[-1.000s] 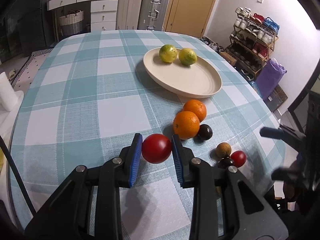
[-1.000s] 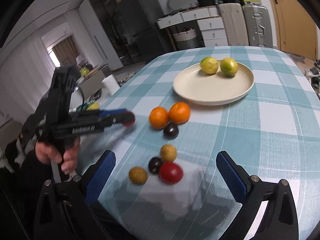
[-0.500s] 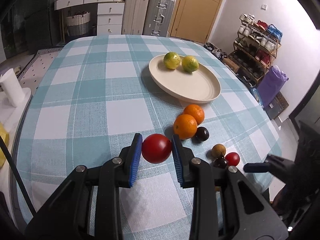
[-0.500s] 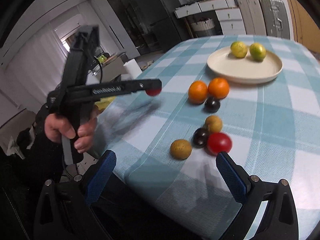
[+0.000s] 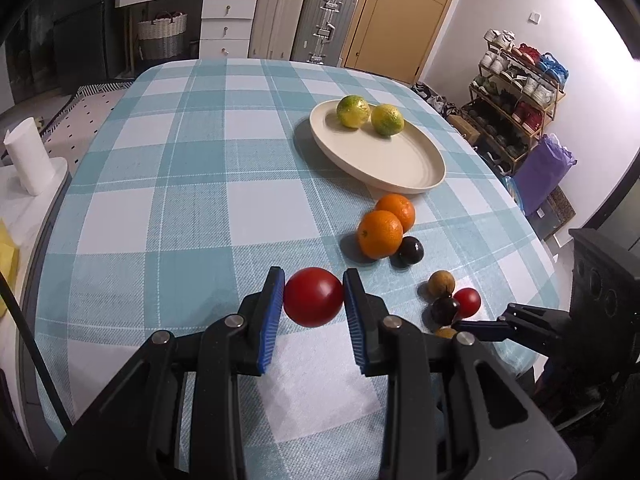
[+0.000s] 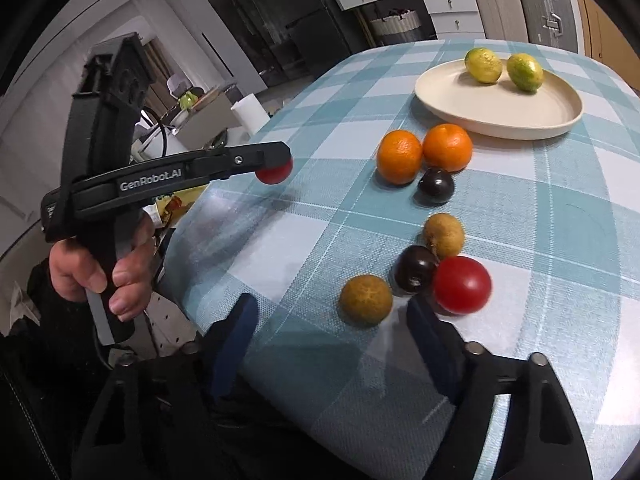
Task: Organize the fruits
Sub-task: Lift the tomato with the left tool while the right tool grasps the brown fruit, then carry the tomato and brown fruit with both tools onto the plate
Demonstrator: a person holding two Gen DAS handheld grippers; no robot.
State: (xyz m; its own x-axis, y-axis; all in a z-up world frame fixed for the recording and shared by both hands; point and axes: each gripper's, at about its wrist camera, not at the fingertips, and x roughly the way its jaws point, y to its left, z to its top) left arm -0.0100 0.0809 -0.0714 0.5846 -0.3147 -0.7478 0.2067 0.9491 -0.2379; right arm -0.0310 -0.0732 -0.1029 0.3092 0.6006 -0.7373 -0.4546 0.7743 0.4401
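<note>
My left gripper (image 5: 314,300) is shut on a red tomato (image 5: 313,297) and holds it above the checked tablecloth; it also shows in the right wrist view (image 6: 274,168). My right gripper (image 6: 332,316) is open and empty, its jaws on either side of a brown fruit (image 6: 365,300) at the near table edge. Beside it lie a dark plum (image 6: 415,269), a second red tomato (image 6: 462,285) and another brown fruit (image 6: 444,235). Two oranges (image 5: 386,226) and a dark plum (image 5: 411,251) sit near a cream plate (image 5: 400,160) holding two green-yellow citrus fruits (image 5: 370,114).
The table (image 5: 180,168) carries a blue-and-white checked cloth. A paper roll (image 5: 26,160) stands on a side surface left of it. A shoe rack (image 5: 516,88) and a purple bag (image 5: 544,176) stand to the right. Drawers and suitcases (image 5: 304,24) line the far wall.
My right gripper has moved down and in toward the fruit cluster at the near edge, and its jaws have narrowed around the brown fruit. The left gripper, holding the tomato, has risen slightly.
</note>
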